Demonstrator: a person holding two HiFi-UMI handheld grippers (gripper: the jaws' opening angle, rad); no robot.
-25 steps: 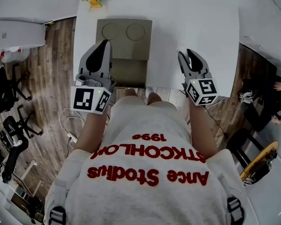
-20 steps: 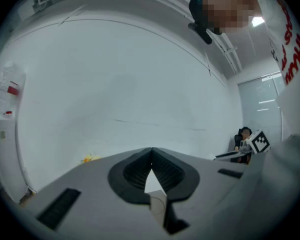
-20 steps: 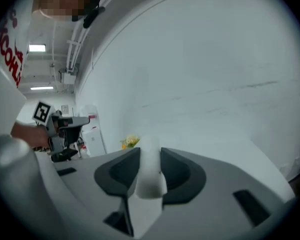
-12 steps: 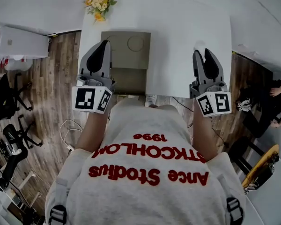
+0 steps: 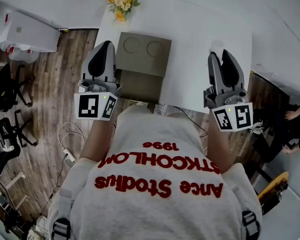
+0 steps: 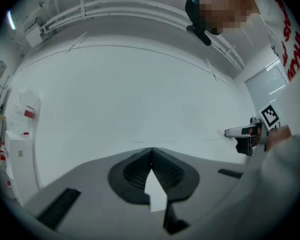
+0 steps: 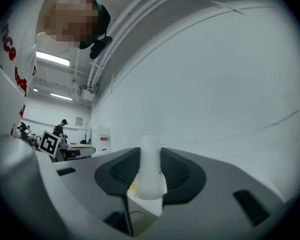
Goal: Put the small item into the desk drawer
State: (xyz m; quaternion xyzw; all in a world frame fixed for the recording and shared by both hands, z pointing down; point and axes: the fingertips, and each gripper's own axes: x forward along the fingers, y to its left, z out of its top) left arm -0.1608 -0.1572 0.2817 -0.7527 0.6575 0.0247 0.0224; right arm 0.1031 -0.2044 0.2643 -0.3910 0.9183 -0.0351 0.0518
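The right gripper [image 5: 220, 54] is clamped on the small white item [image 7: 150, 173], which stands upright between its two dark pads in the right gripper view, its rounded top rising just above them; in the head view this gripper is held over the right part of the white counter [image 5: 195, 39], pointing away from the person. The left gripper [image 5: 105, 45] has its jaws brought together at the tips with nothing between them, and only a narrow sliver of pale wall shows behind the pads in the left gripper view; it hangs at the counter's left edge, just beside the tan drawer unit [image 5: 142, 54]. That unit sits on the counter between the two grippers, with two ring outlines on its top; its darker lower part [image 5: 140, 86], facing the person, looks like the drawer pulled out. The item is well apart from it, off to the right. A bunch of yellow flowers [image 5: 122, 3] stands at the counter's far edge; wooden floor [image 5: 50, 109] shows to the left.
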